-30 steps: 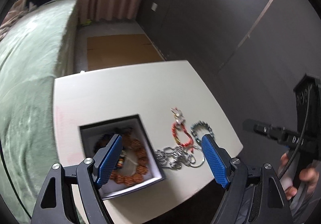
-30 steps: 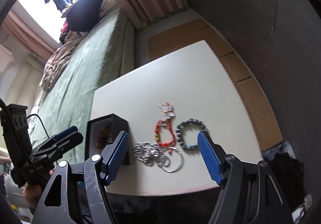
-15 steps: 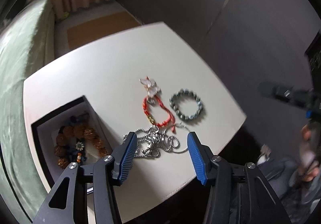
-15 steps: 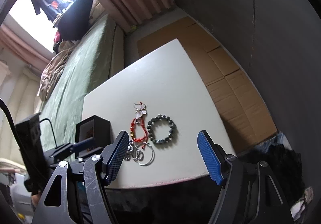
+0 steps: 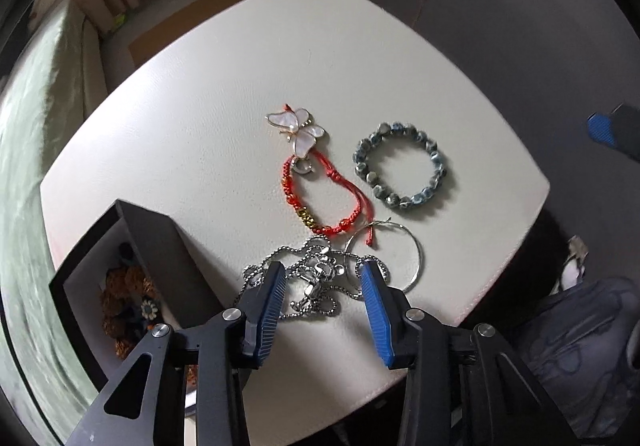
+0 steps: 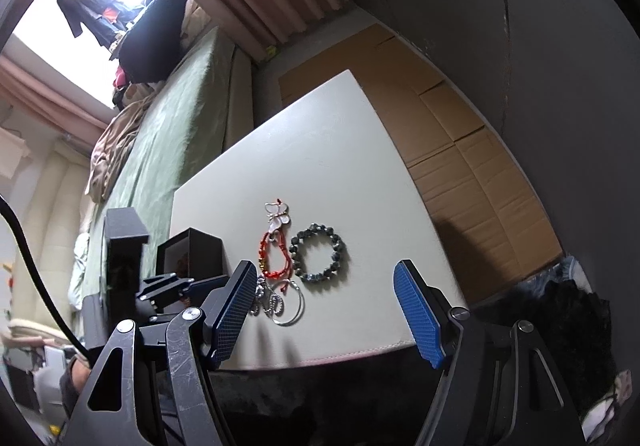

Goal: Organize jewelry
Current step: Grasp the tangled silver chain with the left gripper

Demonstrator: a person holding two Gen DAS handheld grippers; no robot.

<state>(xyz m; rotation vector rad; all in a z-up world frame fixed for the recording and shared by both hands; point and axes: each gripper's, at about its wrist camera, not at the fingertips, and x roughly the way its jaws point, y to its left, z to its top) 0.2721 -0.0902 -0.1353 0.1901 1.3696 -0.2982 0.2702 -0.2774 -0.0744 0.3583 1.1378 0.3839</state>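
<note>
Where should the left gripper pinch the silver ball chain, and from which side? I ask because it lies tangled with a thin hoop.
Pinch the bunched middle of the silver chain, coming straight down from above. It lies flat in loose loops, so only the heaped centre offers bulk. The left gripper already straddles it, open. Keep clear of the thin hoop overlapping its right side.

L gripper (image 5: 323,288) points down, jaws part open, blue pads (image 5: 271,310) apart w/ nothing between them touching. R gripper (image 6: 325,312) sits lower, nearly level, jaws wide open, empty. The hand on the L unit shows at lower left of R wrist view, prob. gripping the handle; too dark to confirm.
</note>
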